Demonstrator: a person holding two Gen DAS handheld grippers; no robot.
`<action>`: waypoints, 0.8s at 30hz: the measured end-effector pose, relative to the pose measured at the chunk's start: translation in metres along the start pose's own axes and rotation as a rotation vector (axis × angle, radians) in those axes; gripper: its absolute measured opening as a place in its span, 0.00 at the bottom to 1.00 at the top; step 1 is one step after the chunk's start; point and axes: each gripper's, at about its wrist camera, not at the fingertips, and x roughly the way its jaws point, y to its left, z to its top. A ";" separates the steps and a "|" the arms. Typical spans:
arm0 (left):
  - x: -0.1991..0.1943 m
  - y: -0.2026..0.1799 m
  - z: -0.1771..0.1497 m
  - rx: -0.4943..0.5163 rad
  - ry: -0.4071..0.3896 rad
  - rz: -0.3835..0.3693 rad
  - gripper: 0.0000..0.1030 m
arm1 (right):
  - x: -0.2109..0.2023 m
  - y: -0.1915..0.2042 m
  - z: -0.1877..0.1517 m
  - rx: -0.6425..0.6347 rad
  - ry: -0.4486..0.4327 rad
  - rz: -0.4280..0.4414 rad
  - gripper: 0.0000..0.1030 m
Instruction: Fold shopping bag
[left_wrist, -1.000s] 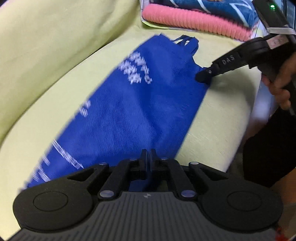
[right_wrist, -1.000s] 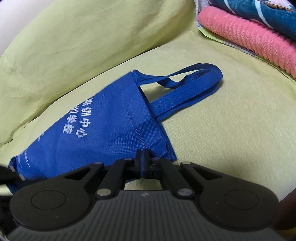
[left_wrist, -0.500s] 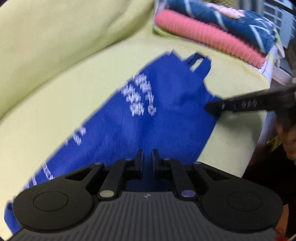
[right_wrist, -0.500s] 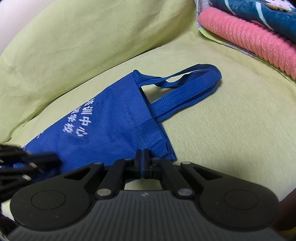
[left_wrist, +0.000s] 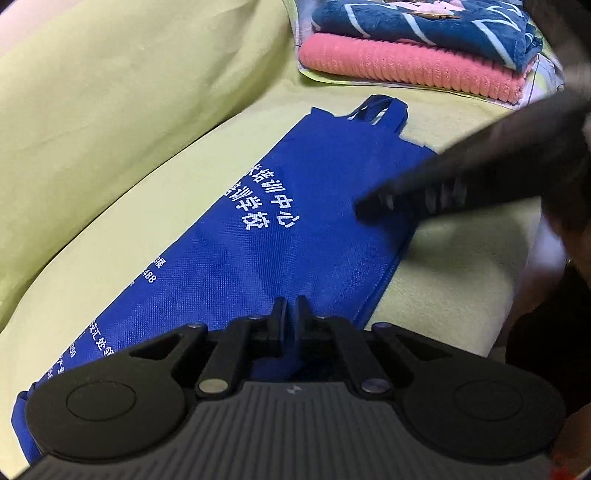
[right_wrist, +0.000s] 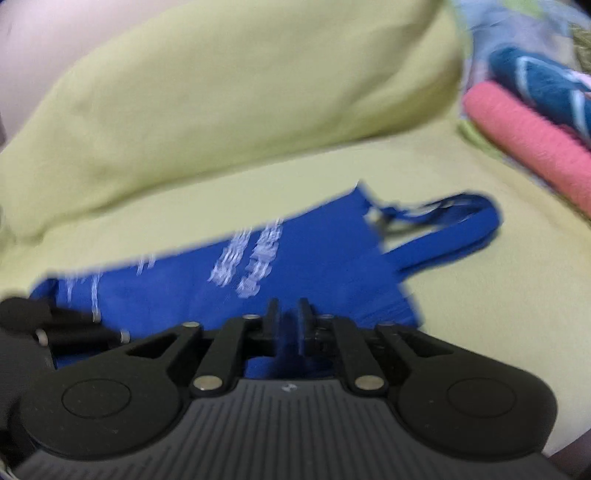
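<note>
Both wrist cameras look closely down at one shopping bag (left_wrist: 295, 236) from opposite ends.

White Chinese characters are printed in two rows across the blue shopping bag (left_wrist: 280, 236); the nearer row reads roughly "培训中心". Nearer the bag's bottom end, smaller white print shows the digits "488". In the right wrist view the print is too blurred to read.

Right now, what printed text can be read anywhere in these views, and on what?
"培训中心" and "学校": white print on the blue non-woven shopping bag, left wrist view.
"488": the end of a cut-off number, lower on the same bag.
Remaining small print: cut off or unreadable.
Right wrist view: print blurred, unreadable.
</note>
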 end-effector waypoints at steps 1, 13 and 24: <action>-0.001 -0.001 -0.001 0.008 -0.003 0.007 0.00 | 0.005 0.000 -0.003 -0.006 0.018 -0.025 0.03; -0.032 0.052 -0.074 -0.002 0.122 0.292 0.00 | 0.010 -0.008 -0.012 -0.032 0.018 -0.051 0.00; -0.024 0.059 0.006 0.096 -0.037 0.250 0.12 | 0.009 -0.005 -0.015 -0.035 0.013 -0.062 0.00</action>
